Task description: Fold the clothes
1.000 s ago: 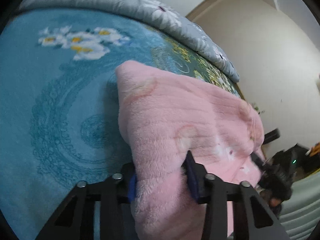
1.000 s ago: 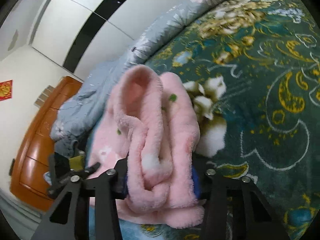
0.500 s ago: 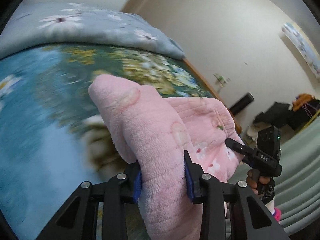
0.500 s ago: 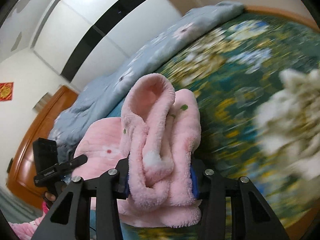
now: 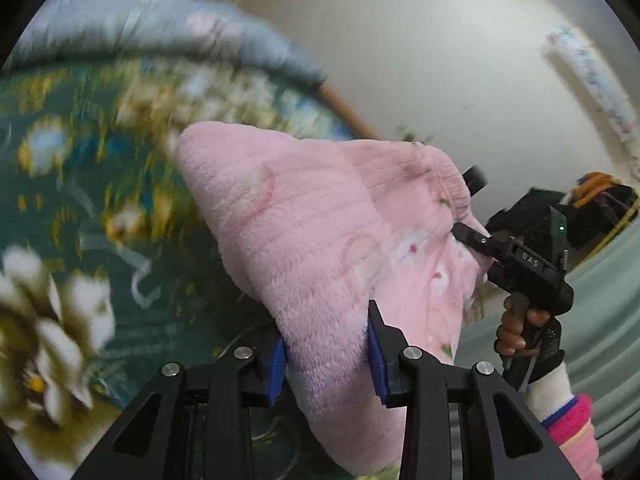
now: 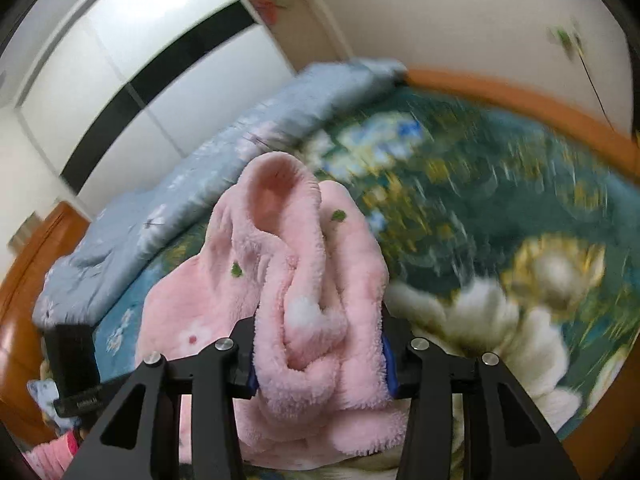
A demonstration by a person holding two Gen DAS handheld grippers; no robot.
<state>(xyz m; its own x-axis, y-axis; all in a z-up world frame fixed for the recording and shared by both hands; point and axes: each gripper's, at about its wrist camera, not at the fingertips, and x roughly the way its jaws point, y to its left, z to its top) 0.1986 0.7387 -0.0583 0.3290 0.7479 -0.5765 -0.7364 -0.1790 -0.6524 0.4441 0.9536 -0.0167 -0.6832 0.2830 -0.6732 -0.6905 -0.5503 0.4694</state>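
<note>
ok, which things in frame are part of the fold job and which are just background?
In the job:
- pink fleece garment, held between both sets of jaws
- left gripper
- right gripper
- floral bedspread under it

Just lying about:
- grey-blue quilt
- wardrobe doors
- dark pile by the wall

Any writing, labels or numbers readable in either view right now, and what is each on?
"DAS": white letters on the right gripper body, seen in the left wrist view.
Small label on the left gripper's body at the right wrist view's lower left: too blurred to read.
Red wall decoration: blurred, unreadable.
</note>
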